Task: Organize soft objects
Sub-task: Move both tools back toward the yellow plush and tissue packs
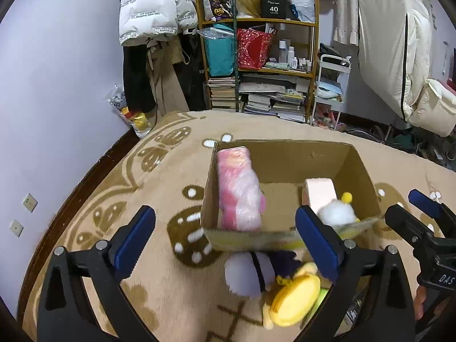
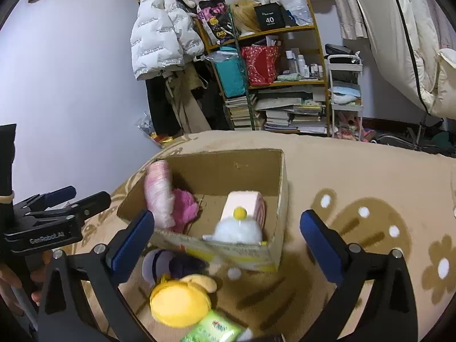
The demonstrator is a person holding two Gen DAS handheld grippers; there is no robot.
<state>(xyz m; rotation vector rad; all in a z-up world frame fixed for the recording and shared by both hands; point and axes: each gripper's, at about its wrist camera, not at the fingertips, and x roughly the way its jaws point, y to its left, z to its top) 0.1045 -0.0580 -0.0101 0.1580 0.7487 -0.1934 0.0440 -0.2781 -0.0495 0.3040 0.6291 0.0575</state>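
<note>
An open cardboard box [image 1: 285, 156] [image 2: 228, 168] sits on the patterned beige blanket. Inside it a plastic-wrapped pink roll [image 1: 238, 188] [image 2: 158, 193] leans against the left wall. A pink cake-shaped plush [image 1: 319, 193] [image 2: 242, 202] and a white plush with a yellow pompom [image 1: 337, 212] [image 2: 238, 228] lie at the right. In front of the box lie a purple and white plush [image 1: 250, 273] [image 2: 168, 265], a yellow plush [image 1: 293, 299] [image 2: 179, 302] and a green packet [image 2: 211, 329]. My left gripper [image 1: 226, 239] [image 2: 79, 196] and right gripper [image 2: 226, 243] [image 1: 413, 208] hang open, holding nothing, just short of the box's near wall.
The blanket [image 1: 159, 188] covers a bed that ends toward a lilac wall on the left. Behind stand a wooden shelf [image 1: 256, 22] with books and bags, a white puffer jacket [image 1: 154, 8] and a small white cart [image 1: 330, 85]. A hand [image 2: 11, 279] holds the left gripper.
</note>
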